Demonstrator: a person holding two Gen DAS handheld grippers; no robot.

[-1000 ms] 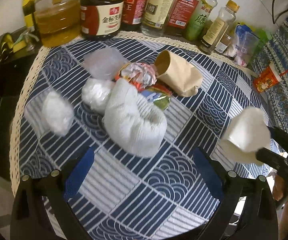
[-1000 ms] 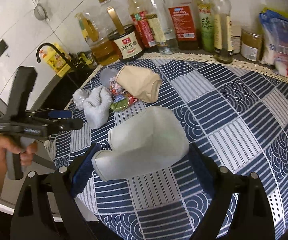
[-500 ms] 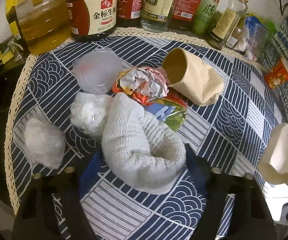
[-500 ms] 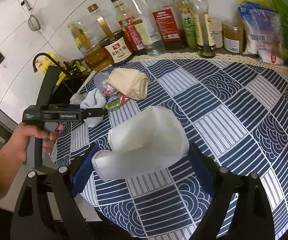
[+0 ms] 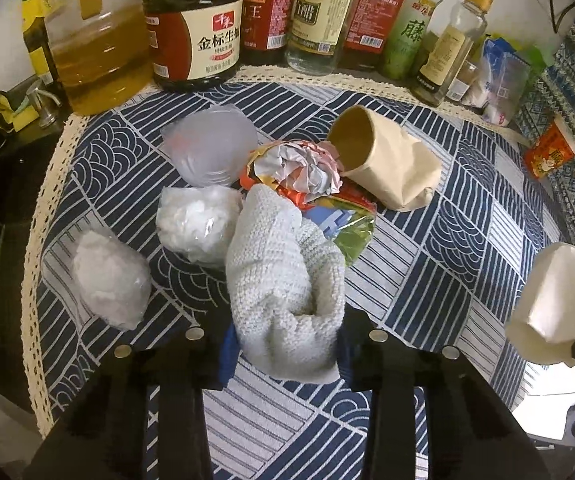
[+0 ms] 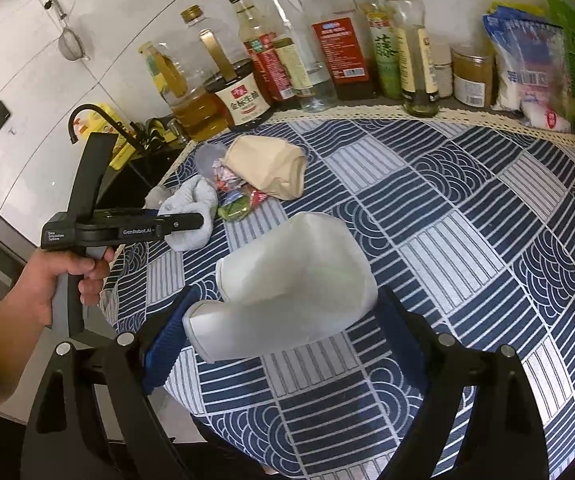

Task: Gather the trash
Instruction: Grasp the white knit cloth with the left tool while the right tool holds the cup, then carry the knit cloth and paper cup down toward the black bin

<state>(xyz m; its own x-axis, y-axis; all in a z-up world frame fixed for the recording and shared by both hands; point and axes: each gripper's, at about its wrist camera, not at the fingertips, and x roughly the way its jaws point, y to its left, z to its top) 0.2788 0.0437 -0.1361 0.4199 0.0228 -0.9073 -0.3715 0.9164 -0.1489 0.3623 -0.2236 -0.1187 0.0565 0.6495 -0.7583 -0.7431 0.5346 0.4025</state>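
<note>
On the desk (image 5: 439, 280), covered with a blue-and-white patterned cloth, the trash lies in a tight cluster: a grey knitted cloth (image 5: 283, 280), a crumpled wrapper (image 5: 303, 168), a tan paper cup (image 5: 383, 164) on its side, a clear plastic lid (image 5: 207, 144) and two white wads in plastic film (image 5: 195, 224). The left hand-held gripper (image 5: 283, 344) has its jaws pressed against the near end of the knitted cloth, pinching it while it rests on the desk. The right hand-held gripper (image 6: 283, 320) pinches a crushed white paper cup (image 6: 295, 304), held above the desk's near edge, well apart from the cluster

Risks, as judged from this moment: the far end of the knitted cloth overlaps the wrapper and touches one wad, so lifting it may drag these across the desk or scatter them. The grip takes only the cloth's end; the limp remainder may sag and sweep neighbouring items toward the bottles (image 5: 315, 16) at the back. The white cup, already deformed, may slip if the right jaws slacken
</note>
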